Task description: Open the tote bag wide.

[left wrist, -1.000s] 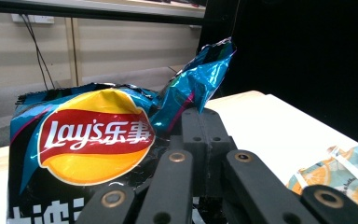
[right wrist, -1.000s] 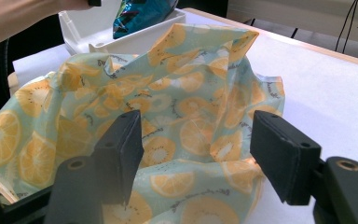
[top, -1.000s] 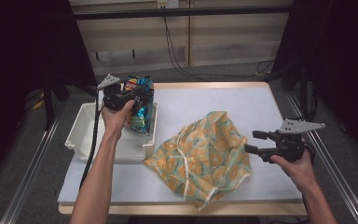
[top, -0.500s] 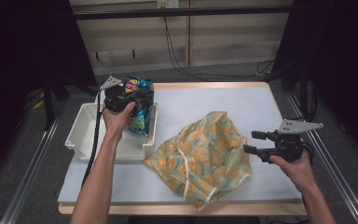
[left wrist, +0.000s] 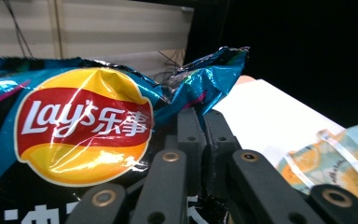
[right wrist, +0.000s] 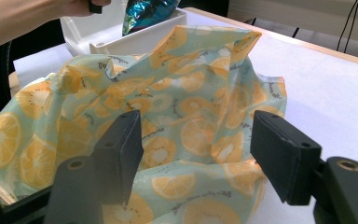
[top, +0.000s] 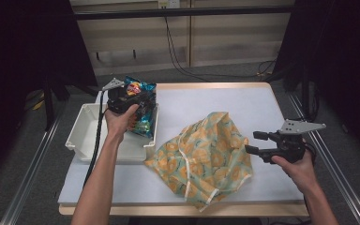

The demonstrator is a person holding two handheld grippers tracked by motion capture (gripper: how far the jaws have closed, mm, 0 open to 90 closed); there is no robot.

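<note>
Desk [top: 262, 108] carries an orange-print cloth bag [top: 206, 154] at centre and a white bin [top: 82, 136] at its left edge. Left claw [top: 138, 101], jaws nearly together after just easing slightly apart, pinches the top edge of a blue chip bag [left wrist: 81, 135], holding it upright over the bin's right end. Right claw [top: 253, 143] stands wide open, holding nothing, just right of the cloth bag and pointed at it.
</note>
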